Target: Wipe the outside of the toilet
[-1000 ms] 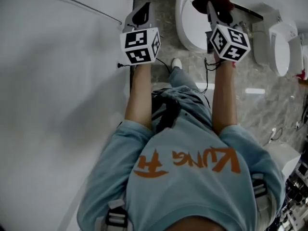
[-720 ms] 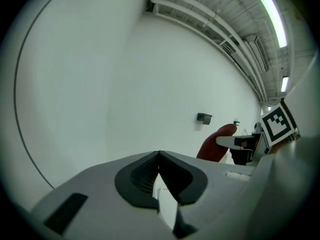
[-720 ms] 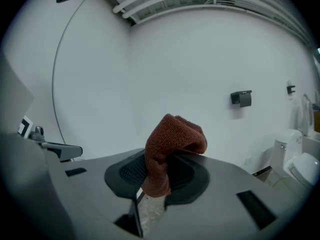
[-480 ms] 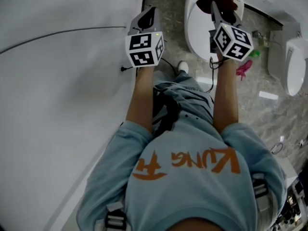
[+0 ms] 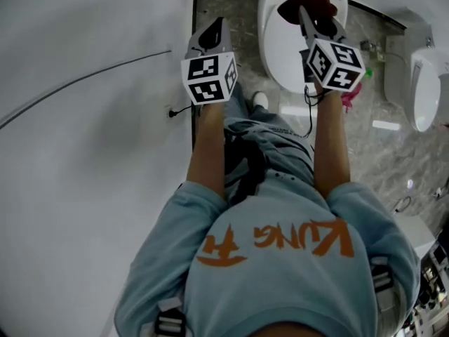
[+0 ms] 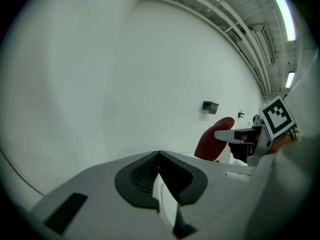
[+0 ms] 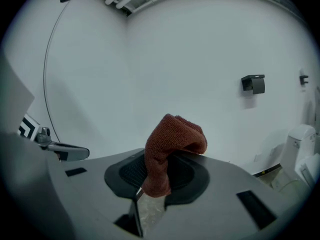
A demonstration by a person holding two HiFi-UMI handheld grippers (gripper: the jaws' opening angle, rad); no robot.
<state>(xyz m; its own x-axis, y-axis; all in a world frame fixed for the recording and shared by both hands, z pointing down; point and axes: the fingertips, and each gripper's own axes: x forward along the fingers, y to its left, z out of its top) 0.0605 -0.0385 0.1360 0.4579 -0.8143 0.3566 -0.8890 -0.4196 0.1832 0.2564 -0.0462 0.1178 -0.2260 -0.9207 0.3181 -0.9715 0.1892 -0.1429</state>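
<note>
The white toilet [image 5: 280, 44] stands at the top of the head view, in front of the person. My right gripper [image 5: 309, 16] is shut on a reddish-brown cloth [image 5: 317, 4] and holds it over the toilet's far part. In the right gripper view the cloth [image 7: 172, 146] bunches up out of the jaws of the right gripper [image 7: 160, 171], against a white wall. My left gripper [image 5: 212, 32] hangs left of the toilet, over the floor strip by the wall. The left gripper [image 6: 159, 156] has its pads together with nothing between them.
A white wall [image 5: 91, 132] with a thin cable [image 5: 84, 81] fills the left. A second white fixture [image 5: 425, 83] stands at the right, with pink and green items [image 5: 354, 93] on the marble floor between. The person's shoe [image 5: 258, 100] is at the toilet's base.
The head view has swung a little. Both grippers keep nearly the same place by the toilet, with the cloth still in the right one.
</note>
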